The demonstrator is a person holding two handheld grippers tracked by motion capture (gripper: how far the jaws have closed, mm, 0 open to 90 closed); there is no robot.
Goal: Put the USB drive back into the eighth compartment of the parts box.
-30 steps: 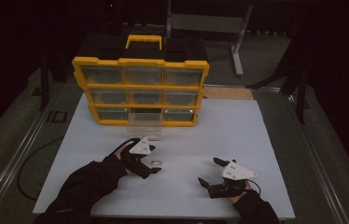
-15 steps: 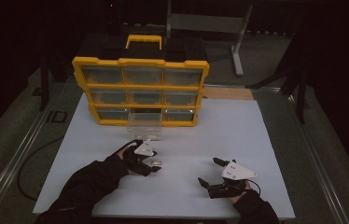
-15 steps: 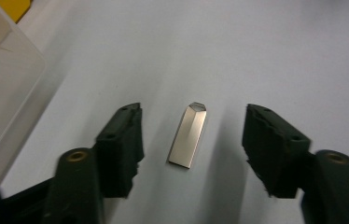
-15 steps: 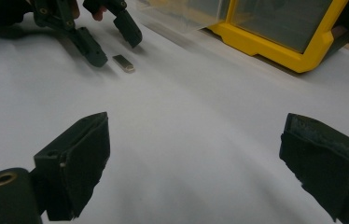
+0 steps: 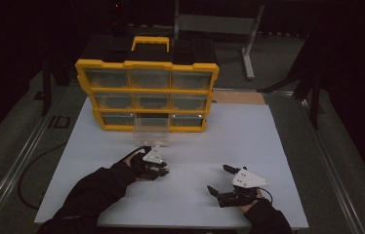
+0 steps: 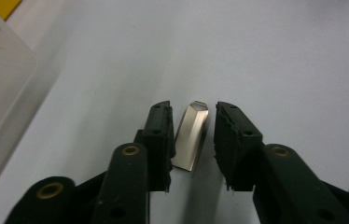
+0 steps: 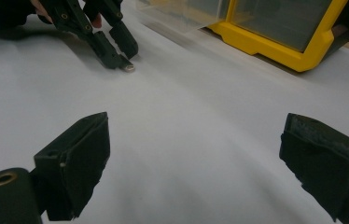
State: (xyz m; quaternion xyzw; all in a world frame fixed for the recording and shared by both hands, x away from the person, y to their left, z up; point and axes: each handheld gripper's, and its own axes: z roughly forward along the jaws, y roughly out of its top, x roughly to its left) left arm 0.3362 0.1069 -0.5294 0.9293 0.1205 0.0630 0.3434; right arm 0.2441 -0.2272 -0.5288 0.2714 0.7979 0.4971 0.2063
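Left gripper closing around a small metal piece on the white table; right gripper idle with jaws wide.

High view: the left gripper (image 5: 163, 170) lies low on the white tabletop (image 5: 229, 136), near its middle and just before the clear plastic drawer (image 5: 151, 135) pulled from the bottom row of the yellow-framed drawer cabinet (image 5: 146, 95) at the far edge; the right gripper (image 5: 218, 179) rests near the front edge, well apart. Left gripper view: its jaws have just been closing, and the small shiny silver metal piece (image 6: 191, 135) lies flat on the surface between them, a thin gap showing on either side, so the pads do not yet press it. Right gripper view: its own jaws stand wide apart over bare tabletop, with the left gripper and the metal piece farther off.
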